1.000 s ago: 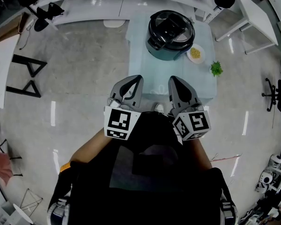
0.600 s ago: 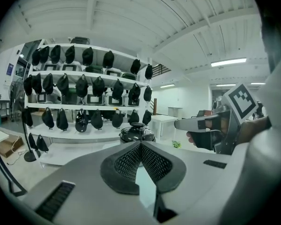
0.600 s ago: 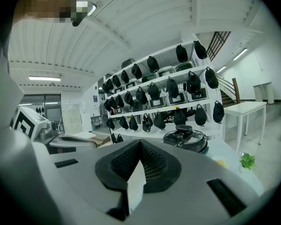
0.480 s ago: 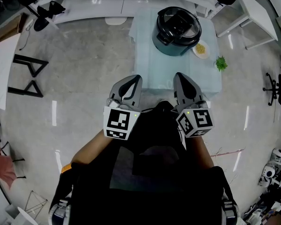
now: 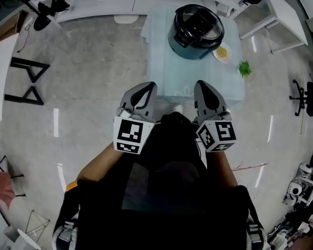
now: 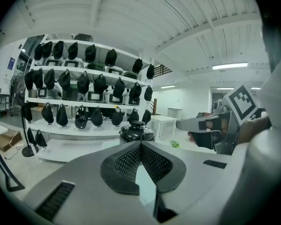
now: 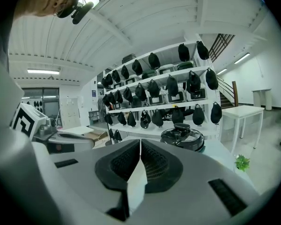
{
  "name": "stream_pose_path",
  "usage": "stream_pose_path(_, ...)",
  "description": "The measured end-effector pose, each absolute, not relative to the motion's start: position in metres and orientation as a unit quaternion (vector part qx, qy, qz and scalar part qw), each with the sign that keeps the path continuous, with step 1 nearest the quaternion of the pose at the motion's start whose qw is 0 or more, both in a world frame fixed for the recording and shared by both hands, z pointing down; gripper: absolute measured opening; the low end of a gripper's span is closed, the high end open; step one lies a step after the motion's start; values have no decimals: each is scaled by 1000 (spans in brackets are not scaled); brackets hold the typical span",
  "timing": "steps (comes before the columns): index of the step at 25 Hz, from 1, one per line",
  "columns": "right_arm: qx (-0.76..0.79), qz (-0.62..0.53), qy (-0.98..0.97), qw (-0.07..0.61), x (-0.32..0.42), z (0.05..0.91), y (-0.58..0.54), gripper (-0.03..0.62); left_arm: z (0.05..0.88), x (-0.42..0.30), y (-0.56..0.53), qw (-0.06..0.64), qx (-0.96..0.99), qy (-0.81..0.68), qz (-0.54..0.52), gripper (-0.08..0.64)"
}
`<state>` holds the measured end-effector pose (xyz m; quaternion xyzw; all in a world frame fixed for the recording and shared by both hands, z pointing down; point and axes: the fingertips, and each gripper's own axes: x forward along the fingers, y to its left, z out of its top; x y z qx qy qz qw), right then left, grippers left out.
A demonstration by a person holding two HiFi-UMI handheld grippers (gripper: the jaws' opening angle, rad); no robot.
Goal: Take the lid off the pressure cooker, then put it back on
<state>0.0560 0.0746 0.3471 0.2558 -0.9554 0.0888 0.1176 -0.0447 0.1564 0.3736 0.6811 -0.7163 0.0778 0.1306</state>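
The black pressure cooker [image 5: 195, 24] stands with its lid on at the far end of a table under a pale blue cloth [image 5: 167, 61]. Both grippers are held close to my body, short of the table's near edge and well away from the cooker. My left gripper [image 5: 146, 86] is shut and holds nothing. My right gripper [image 5: 202, 83] is shut too, with nothing in it. In the left gripper view the cooker [image 6: 136, 131] shows small beyond the closed jaw tips [image 6: 140, 143]. The right gripper view has the cooker [image 7: 182, 136] ahead, to the right of its closed tips [image 7: 140, 142].
A small plate of yellow food [image 5: 222, 51] and a green sprig [image 5: 243, 69] lie on the cloth right of the cooker. White shelves with dark helmets [image 6: 84, 83] line the wall behind. A white table [image 5: 281, 14] stands to the right, a black frame [image 5: 28, 79] to the left.
The table and cooker have shifted upward and a little right in the head view. Both grippers stay shut near my body, the left one shifted slightly.
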Motion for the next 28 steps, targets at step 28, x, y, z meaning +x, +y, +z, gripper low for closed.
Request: stream_pose_path(28, 142, 35, -978, 150, 12, 378, -188, 149, 387, -63, -51, 159, 589, -783, 119, 8)
